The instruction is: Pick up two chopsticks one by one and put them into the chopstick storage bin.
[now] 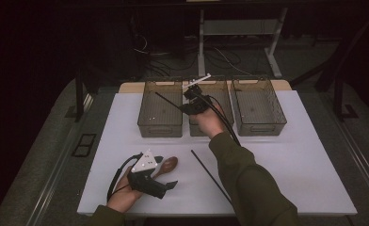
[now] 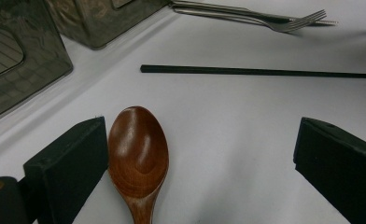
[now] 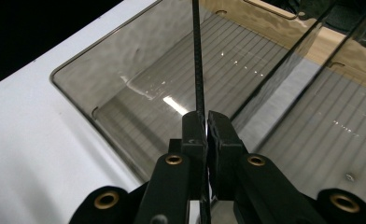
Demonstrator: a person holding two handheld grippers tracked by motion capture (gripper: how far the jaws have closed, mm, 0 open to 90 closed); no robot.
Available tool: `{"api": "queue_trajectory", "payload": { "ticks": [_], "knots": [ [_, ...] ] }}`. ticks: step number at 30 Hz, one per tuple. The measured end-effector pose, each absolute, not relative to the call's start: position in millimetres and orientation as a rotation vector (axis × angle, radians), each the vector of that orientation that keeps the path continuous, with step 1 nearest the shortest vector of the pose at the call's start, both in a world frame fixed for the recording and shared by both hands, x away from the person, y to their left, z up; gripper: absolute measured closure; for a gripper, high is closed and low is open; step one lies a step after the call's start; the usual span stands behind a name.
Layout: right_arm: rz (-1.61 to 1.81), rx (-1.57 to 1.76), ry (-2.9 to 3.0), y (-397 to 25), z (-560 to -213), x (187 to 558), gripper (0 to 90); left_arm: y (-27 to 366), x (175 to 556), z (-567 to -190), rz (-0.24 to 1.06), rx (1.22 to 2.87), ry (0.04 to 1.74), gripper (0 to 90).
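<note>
Wooden spoon (image 2: pixel 138 156) touching left jaw; fork (image 2: pixel 284 21) beyond chopstick (image 2: pixel 256 71).

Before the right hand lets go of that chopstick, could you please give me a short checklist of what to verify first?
1. Right gripper clamped on the black chopstick: ok, jaws shut on it.
2. Chopstick over the left bin: ok, it hangs above the smoky tray's floor.
3. Bin free of other items: ok, ribbed floor looks bare.
4. Left gripper ready for the wooden spoon: ok, jaws open, spoon bowl beside one jaw.
5. Second chopstick within reach: ok, lying flat on the white mat.
6. Fork sorted: not ok, it lies on the mat.
</note>
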State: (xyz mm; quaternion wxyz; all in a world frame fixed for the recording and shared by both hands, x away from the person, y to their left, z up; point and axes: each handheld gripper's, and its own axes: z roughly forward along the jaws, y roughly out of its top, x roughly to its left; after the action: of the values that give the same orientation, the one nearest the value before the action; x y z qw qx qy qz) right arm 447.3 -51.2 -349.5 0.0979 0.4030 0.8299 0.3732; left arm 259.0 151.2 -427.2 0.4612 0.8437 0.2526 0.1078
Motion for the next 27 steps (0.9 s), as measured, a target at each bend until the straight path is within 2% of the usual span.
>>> {"api": "queue_trajectory", "payload": {
  "ticks": [20,24,27],
  "knots": [
    [1.054,1.219,2.476,-8,-370,473,86.0,152,258,-426,0.253,2.068,0.609,2.7],
    [1.05,1.209,2.478,-6,-372,474,84.9,153,258,-426,0.252,2.068,0.609,2.7],
    [1.062,1.215,2.477,-8,-372,474,80.6,153,258,-426,0.252,2.063,0.61,2.7]
  ]
}}
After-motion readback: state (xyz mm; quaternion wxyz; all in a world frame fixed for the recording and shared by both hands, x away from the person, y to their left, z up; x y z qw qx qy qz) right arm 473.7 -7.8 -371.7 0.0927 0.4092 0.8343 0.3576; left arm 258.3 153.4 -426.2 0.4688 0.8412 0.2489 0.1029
